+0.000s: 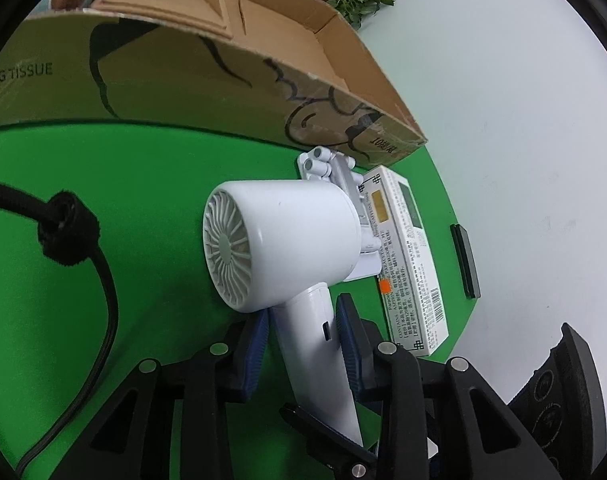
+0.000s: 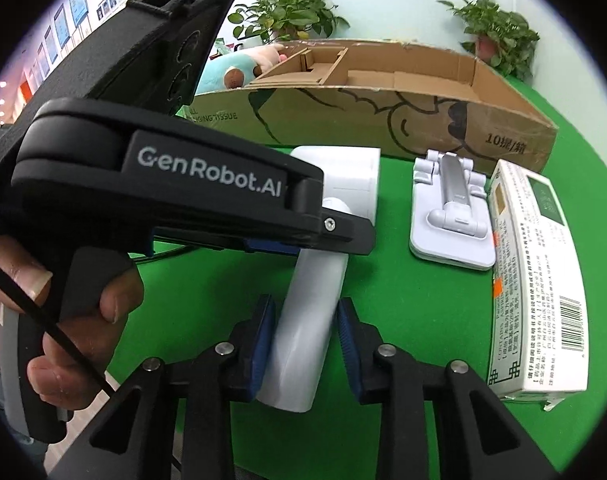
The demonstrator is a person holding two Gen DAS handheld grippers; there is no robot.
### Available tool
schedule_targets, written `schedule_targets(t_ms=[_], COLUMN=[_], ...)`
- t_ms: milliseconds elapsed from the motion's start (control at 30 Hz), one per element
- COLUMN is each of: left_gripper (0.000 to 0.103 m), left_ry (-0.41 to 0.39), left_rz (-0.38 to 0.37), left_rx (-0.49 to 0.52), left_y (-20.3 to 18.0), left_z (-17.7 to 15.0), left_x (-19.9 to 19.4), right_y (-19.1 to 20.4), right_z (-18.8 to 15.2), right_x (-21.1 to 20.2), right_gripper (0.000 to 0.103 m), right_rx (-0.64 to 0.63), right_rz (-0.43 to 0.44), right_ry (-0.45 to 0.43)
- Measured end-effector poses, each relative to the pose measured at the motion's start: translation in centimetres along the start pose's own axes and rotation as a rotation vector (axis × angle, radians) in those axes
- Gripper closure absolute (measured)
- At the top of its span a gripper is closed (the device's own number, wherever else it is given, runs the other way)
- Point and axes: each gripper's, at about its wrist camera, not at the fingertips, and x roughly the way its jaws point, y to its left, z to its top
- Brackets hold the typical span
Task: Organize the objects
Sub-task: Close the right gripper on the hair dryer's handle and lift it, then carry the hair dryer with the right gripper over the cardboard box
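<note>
Both grippers are clamped on the handle of one white hair dryer (image 1: 287, 240), which lies on the green mat (image 1: 143, 200). From the left wrist, the left gripper (image 1: 305, 344) has its blue pads pressed against either side of the handle just below the round body, whose vented back faces the camera. From the right wrist, the right gripper (image 2: 305, 340) squeezes the same handle nearer its free end, and the left gripper's black body, held by a hand (image 2: 63, 320), crosses the upper left of that picture above the dryer.

Just beyond the dryer sits a white folding stand (image 2: 451, 216), and beside it, toward the mat's right edge, a long white medicine box (image 2: 539, 280) printed with text and a barcode. An open cardboard box (image 2: 383, 104) stands along the mat's far edge, its flaps folded inside. A black cable (image 1: 103, 280) with a strap runs across the left part of the mat. Potted plants (image 2: 287, 16) stand behind the carton.
</note>
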Motion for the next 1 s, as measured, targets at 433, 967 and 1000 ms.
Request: schedule_targets(t_ms=[433,967,1000], left_gripper=[0.072,0.072,0.072], left_ry=[-0.148,-0.236,-0.244], left_rz=[0.020,0.089,0.095], left_rx=[0.157,0.283,0.283], left_y=[-5.7,-12.9,-13.0], left_z=[4.4,16.5,17.2], left_x=[-6.3,-10.7,-10.9], right_y=[-0.1,-4.2,-4.5], right_z=[5.0,15.9,16.5], right_x=[-3.4,-4.7,-4.5], right_gripper=[0.075,0.075,0.075], right_rx=[0.005,0.020,0.022], right_rz=[-0.040,-0.046,-0.041], right_ry=[-0.203,-0.318,-0.322])
